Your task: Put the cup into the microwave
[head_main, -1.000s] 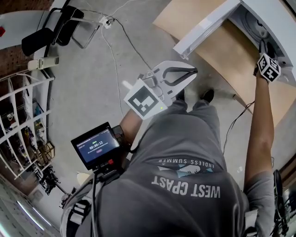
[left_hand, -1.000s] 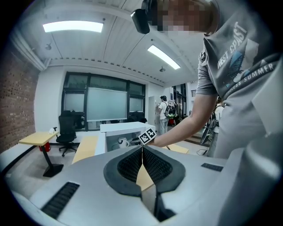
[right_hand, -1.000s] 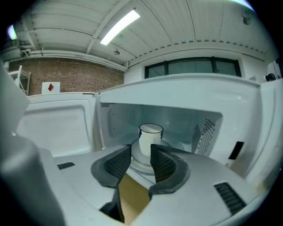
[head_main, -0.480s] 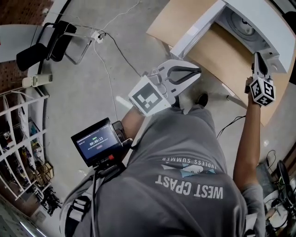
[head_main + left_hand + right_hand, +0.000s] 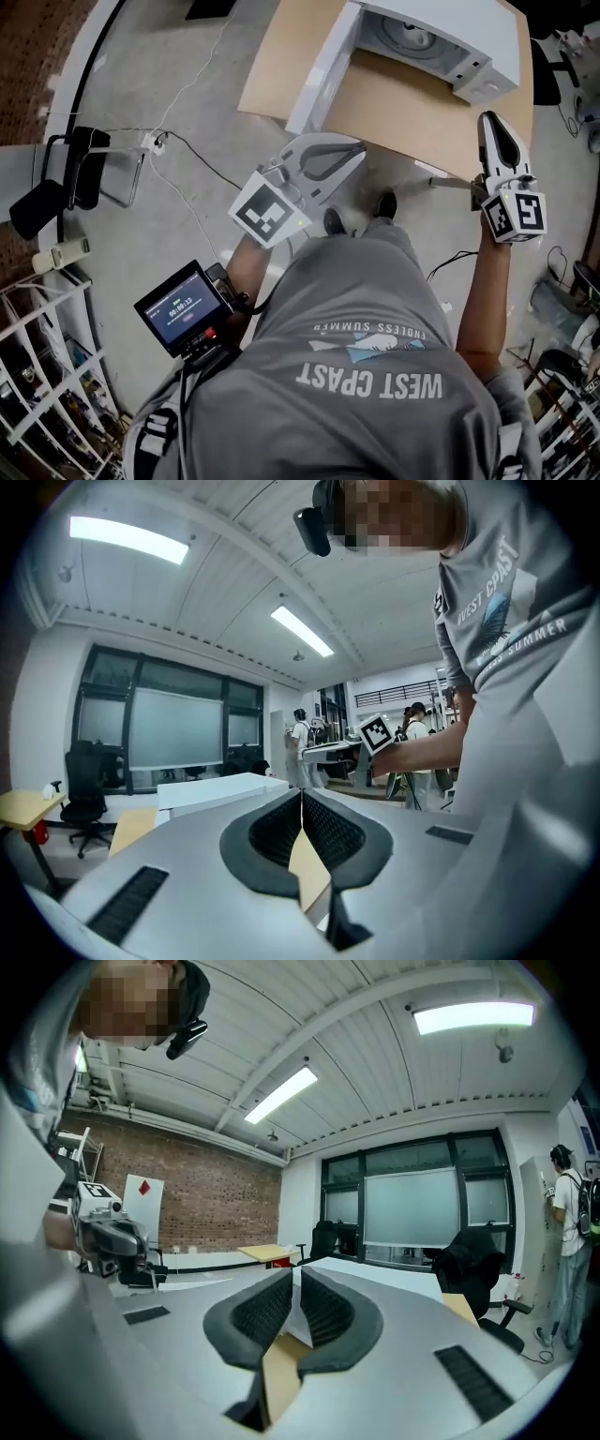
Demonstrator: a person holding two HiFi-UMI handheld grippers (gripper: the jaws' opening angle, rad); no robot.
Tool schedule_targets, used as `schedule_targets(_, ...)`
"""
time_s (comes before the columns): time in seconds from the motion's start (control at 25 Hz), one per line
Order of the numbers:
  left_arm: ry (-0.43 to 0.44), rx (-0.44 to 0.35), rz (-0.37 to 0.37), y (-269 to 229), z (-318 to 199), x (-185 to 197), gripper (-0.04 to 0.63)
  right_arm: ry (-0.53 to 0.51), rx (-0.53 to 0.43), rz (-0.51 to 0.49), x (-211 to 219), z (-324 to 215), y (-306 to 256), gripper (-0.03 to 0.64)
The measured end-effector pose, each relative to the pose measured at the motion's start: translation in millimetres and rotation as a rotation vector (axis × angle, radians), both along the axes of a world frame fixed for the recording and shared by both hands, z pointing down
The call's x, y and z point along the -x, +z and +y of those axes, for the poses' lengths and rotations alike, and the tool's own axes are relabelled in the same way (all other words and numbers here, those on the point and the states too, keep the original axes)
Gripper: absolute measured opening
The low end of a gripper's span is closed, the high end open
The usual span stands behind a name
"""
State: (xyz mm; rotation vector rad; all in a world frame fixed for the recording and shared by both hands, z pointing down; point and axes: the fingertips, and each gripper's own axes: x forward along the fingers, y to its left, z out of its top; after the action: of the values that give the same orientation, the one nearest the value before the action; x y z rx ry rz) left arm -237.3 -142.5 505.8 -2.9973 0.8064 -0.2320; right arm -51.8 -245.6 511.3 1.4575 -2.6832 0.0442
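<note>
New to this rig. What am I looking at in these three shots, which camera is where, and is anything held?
No robot here: a person in a grey T-shirt carries a two-jaw tool in each hand. The top-down shot comes from a camera on their head; the other two come from cameras riding on each tool, looking along its jaws. The left tool is held in front of the body, jaws together and empty. The right tool is held up beside the table, jaws all but shut, nothing between them. The checkered cubes are part of the tools. On the wooden table stands a white microwave with its door open. I can't make out a cup inside from here.
</note>
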Motion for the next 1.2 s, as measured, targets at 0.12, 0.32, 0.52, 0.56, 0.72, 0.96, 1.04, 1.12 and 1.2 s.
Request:
schedule_targets(0.12,0.033,0.005,0.024,-27,-3,-20,0.021,-0.009,-0.035,0.005,-9,21,-58,0.041)
schedule_targets(0.32,0.113,-0.006,0.041,-47,-6,-50,0.021,0.007,-0.08,0.017,-27,63,-114,0.04)
schedule_targets(0.52,0.136,-0.001,0.03,-57,1,-61,0.021,0.02,-0.075,0.046,-42,104,-121,0.02)
schedule_targets(0.56,0.138,0.0,0.027,-58,2,-62,0.021,0.028,-0.075,0.048,-44,110,-123,0.019)
schedule_targets(0.72,0.139,0.013,0.005,-57,3,-63,0.021,0.047,-0.076,0.043,-49,127,-130,0.02)
schedule_targets(0.96,0.143,0.049,-0.084,-50,33,-120,0.021,0.058,-0.085,0.011,-110,165,-144,0.02)
schedule_targets(1.04,0.149,0.031,-0.089,-53,48,-159,0.021,0.058,-0.087,-0.003,-148,183,-147,0.02)
schedule_targets(1.12,0.166,-0.007,-0.071,-58,59,-180,0.022,0.054,-0.091,-0.008,-163,195,-149,0.02)
schedule_targets(1.2,0.173,-0.01,-0.067,-62,70,-184,0.021,0.053,-0.091,-0.006,-164,205,-153,0.02)
